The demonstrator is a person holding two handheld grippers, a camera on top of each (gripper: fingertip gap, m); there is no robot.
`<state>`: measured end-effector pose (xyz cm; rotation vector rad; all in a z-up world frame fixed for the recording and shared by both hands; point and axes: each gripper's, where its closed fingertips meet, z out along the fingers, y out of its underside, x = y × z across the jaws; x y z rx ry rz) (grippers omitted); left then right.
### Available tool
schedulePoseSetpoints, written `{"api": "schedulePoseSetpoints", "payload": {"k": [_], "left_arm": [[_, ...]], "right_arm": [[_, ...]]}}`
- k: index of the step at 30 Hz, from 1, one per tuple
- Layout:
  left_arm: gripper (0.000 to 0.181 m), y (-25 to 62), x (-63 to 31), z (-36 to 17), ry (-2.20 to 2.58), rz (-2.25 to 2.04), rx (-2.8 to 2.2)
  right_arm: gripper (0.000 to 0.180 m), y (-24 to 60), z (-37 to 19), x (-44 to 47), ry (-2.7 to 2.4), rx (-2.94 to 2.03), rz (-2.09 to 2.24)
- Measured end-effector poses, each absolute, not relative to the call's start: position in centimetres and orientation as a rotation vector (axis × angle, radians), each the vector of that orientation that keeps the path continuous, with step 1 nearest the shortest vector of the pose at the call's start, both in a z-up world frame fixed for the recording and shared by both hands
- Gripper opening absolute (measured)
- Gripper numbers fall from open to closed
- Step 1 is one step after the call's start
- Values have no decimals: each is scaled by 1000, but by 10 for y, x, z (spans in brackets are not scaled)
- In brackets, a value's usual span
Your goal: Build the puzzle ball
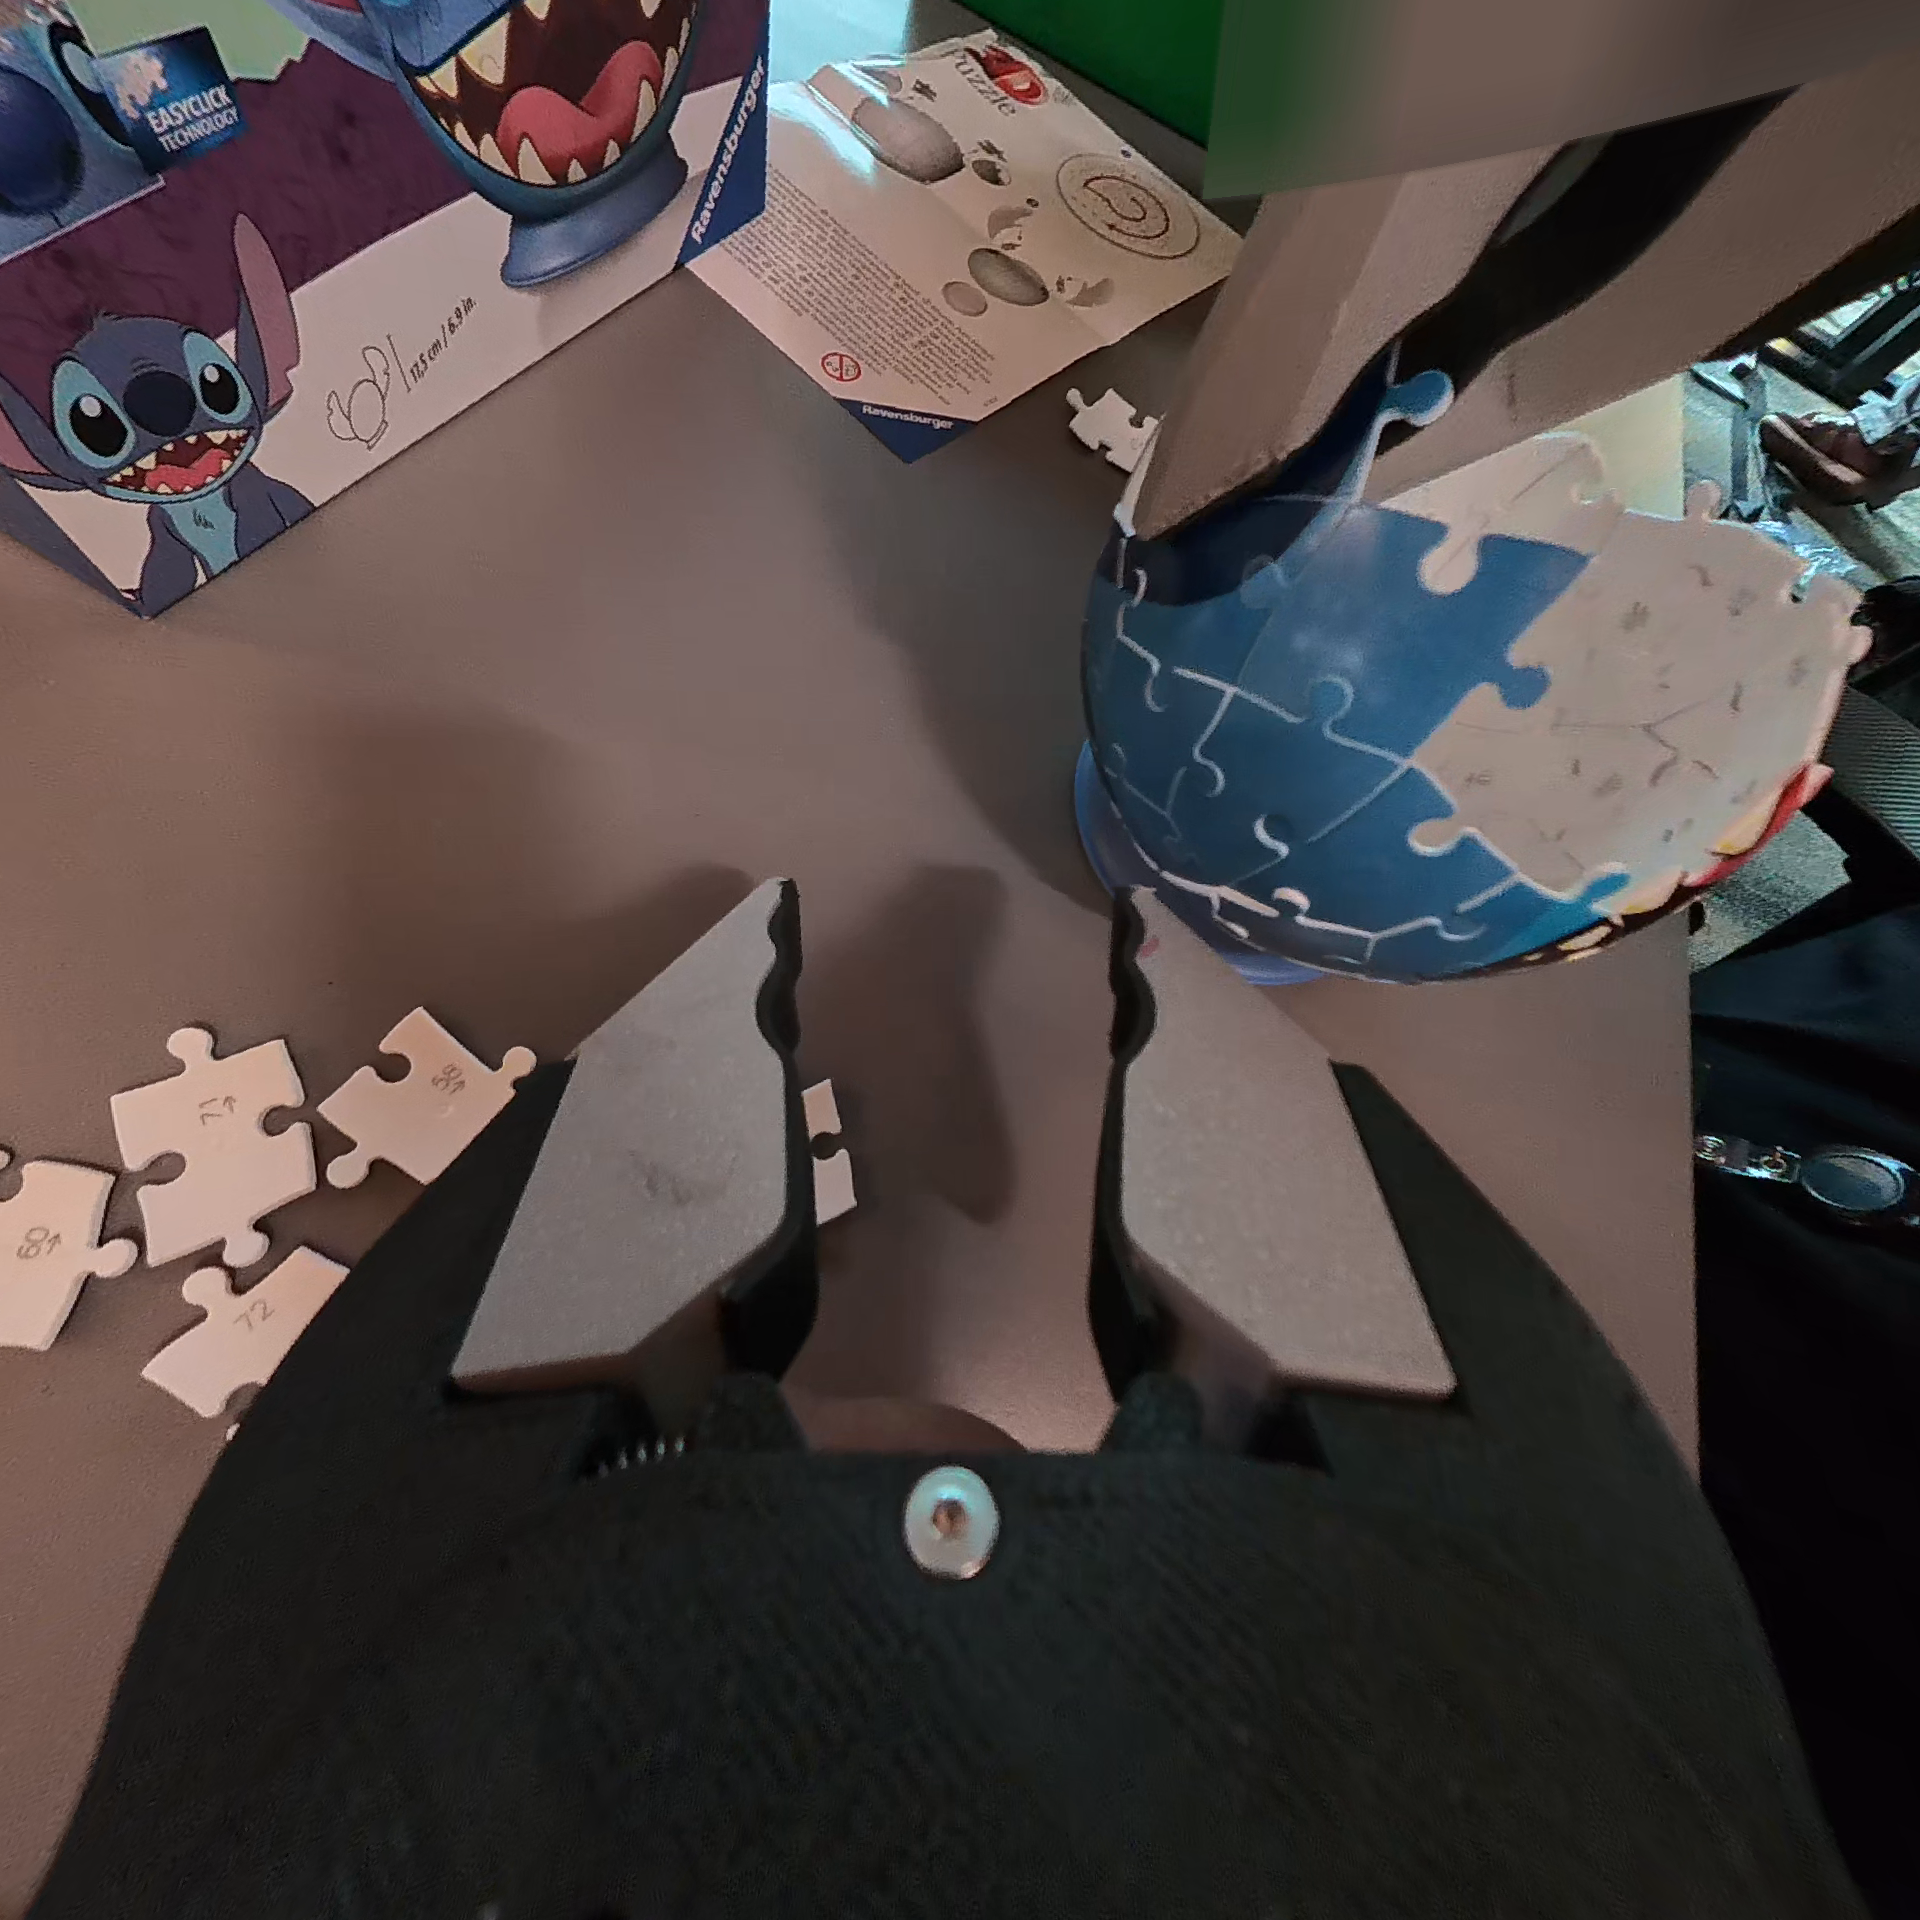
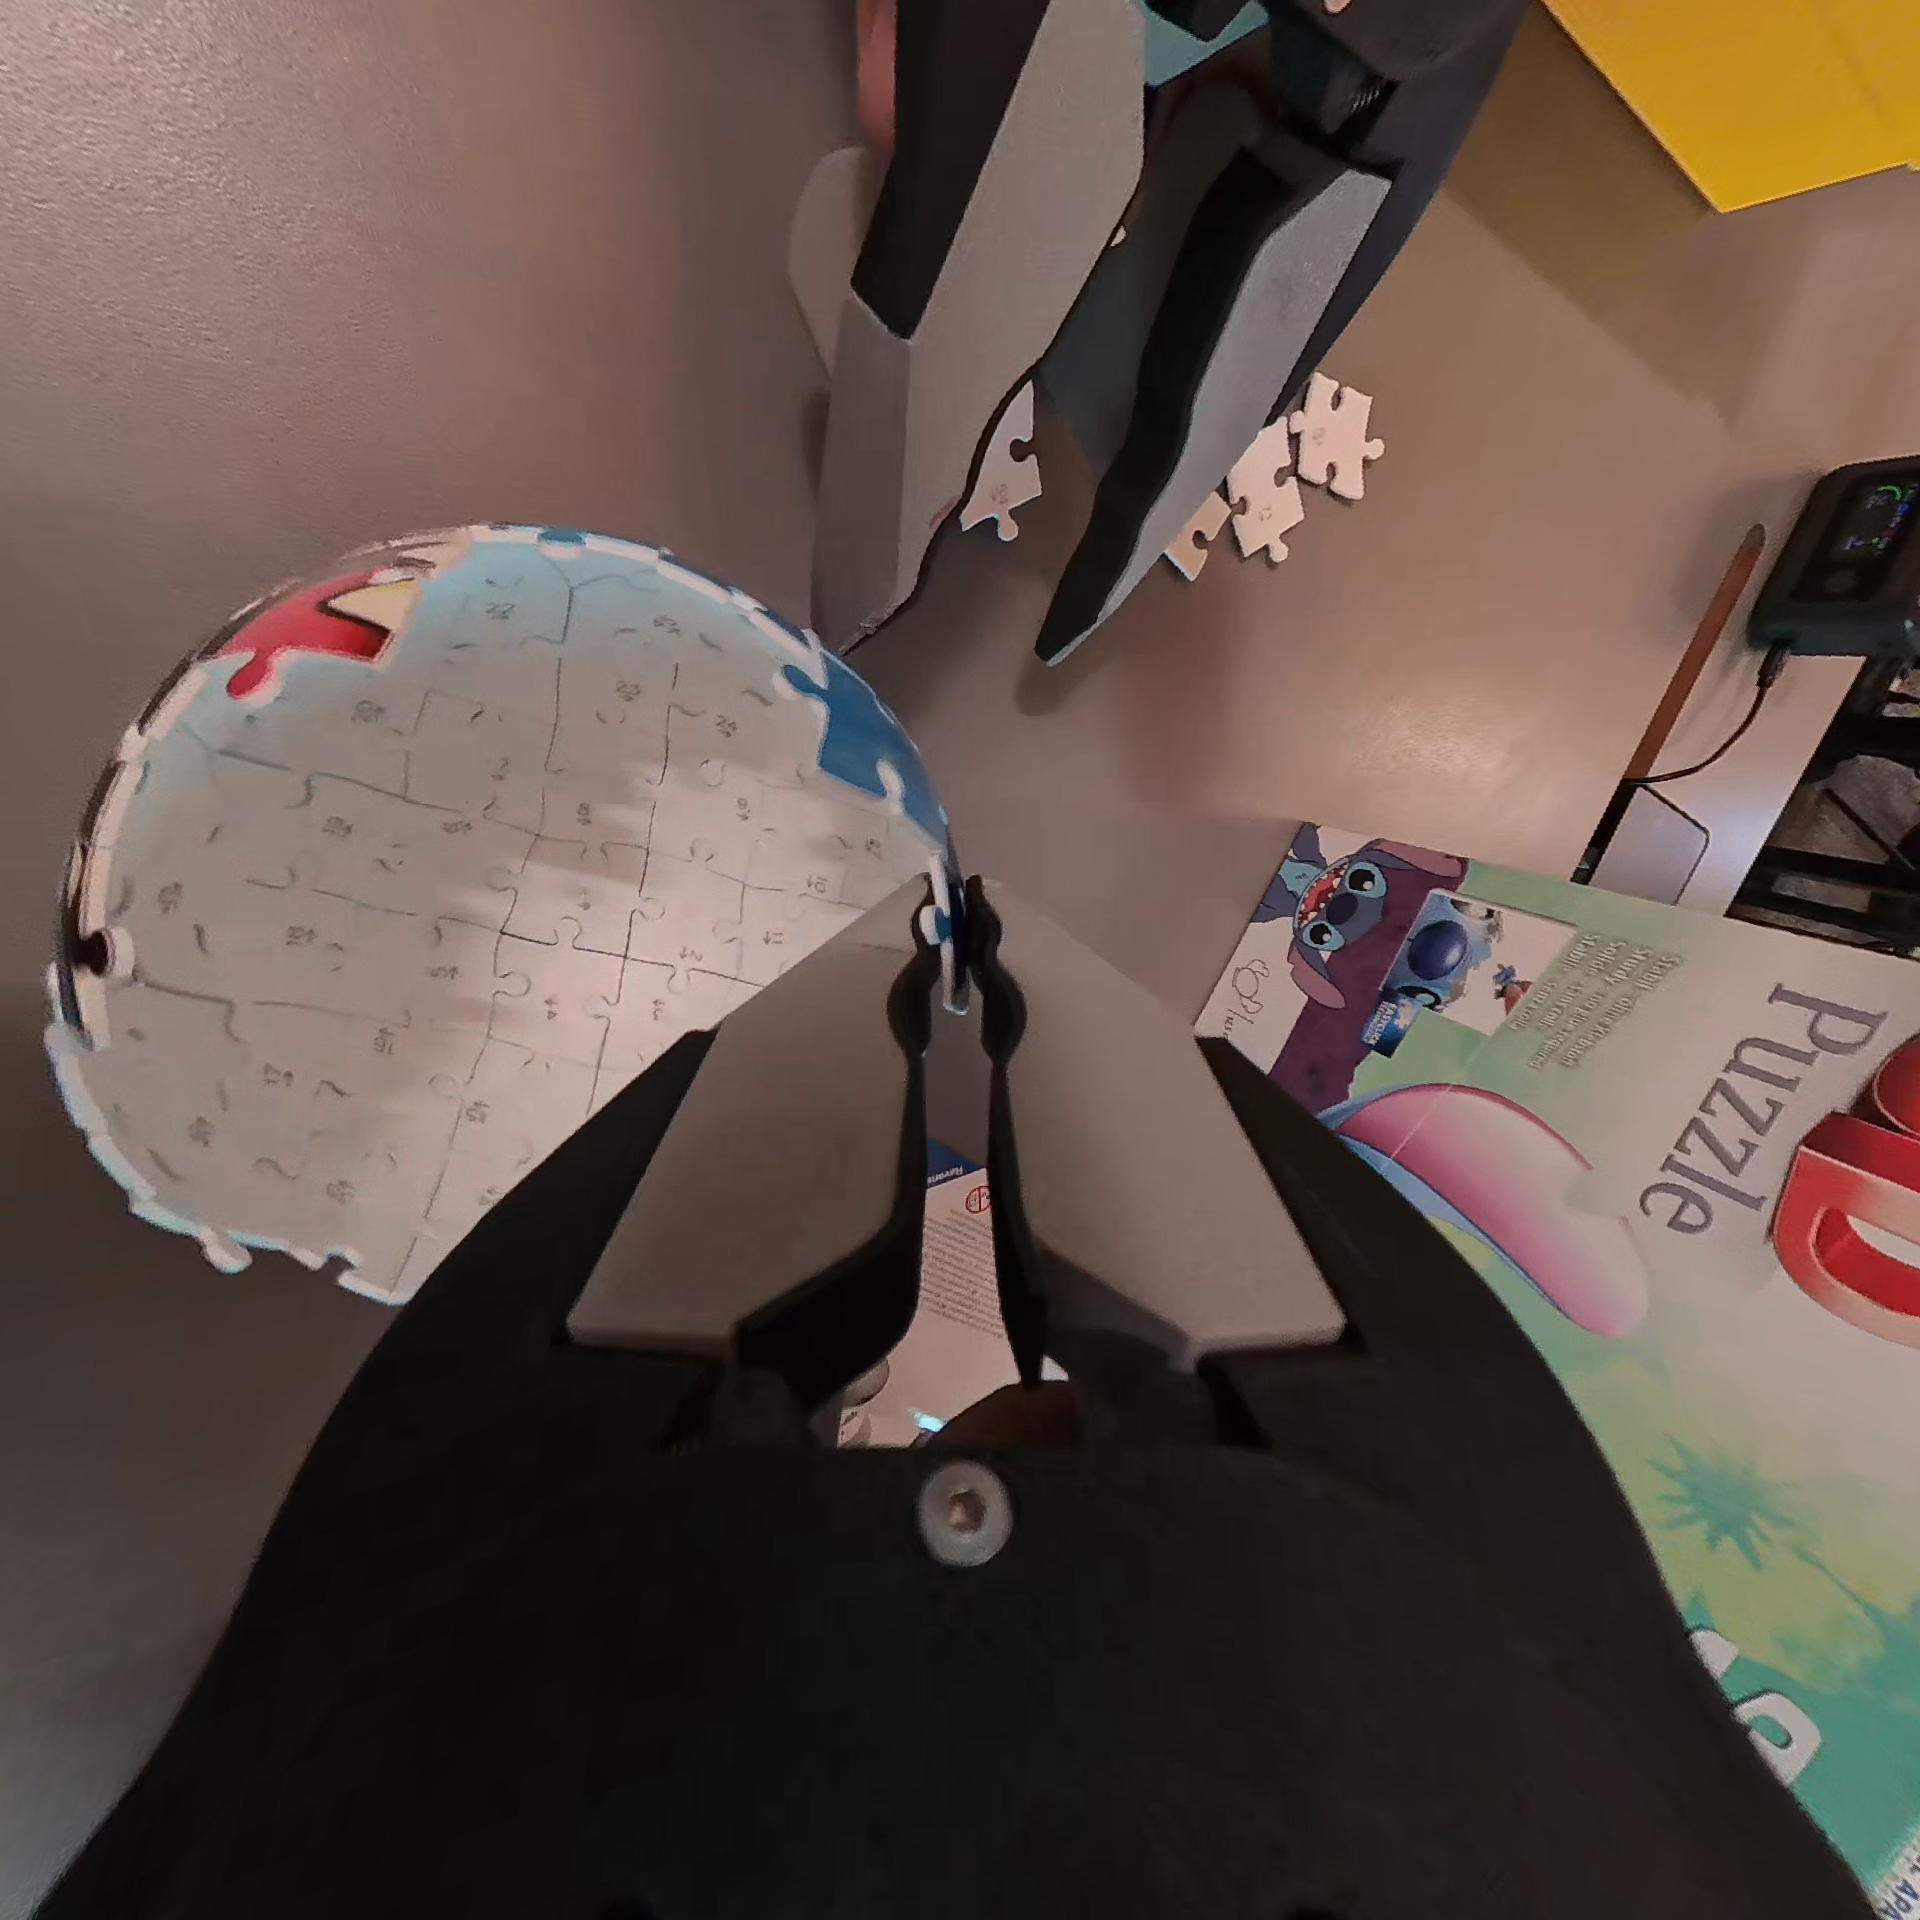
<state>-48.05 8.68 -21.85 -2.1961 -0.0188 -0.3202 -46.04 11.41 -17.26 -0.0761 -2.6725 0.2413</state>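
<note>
Your right gripper (image 2: 951, 940) has its jaws pinched on the rim of the half-built puzzle ball (image 2: 416, 914), its hollow empty. Your left gripper (image 1: 951, 935) hangs at lower centre, jaws apart, holding nothing.

Two close wrist views down onto the table (image 1: 623, 675), facing each other, sharing the puzzle ball (image 1: 1299, 727).

Printed writing marks the puzzle box (image 1: 436, 343), instruction leaflet (image 1: 966, 239), and loose pieces (image 1: 213, 1148).

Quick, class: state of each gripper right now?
Left gripper: open, holding nothing.
Right gripper: closed on the rim of the puzzle ball.
</note>
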Motion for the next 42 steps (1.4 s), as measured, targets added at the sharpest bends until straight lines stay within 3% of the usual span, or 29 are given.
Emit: {"api": "schedulePoseSetpoints", "payload": {"k": [23,32,36,39,42], "left_arm": [[58,87,-479,-223,-24,-338,-2212],[64,78,-478,-233,49,-288,-2262],[99,64,-457,-225,314,-198,-2203],[104,63,-449,-215,405,-49,-2120],[104,68,-435,-214,450,9,-2082]], "right_arm": [[0,115,-176,-460,-2654,-200,296],[38,125,-135,-455,-2506,-300,483],[56,147,-90,-419,-2358,-369,827],[75,168,-87,-379,-2223,-389,1084],[60,185,-111,-362,-2025,-388,1123]]}}
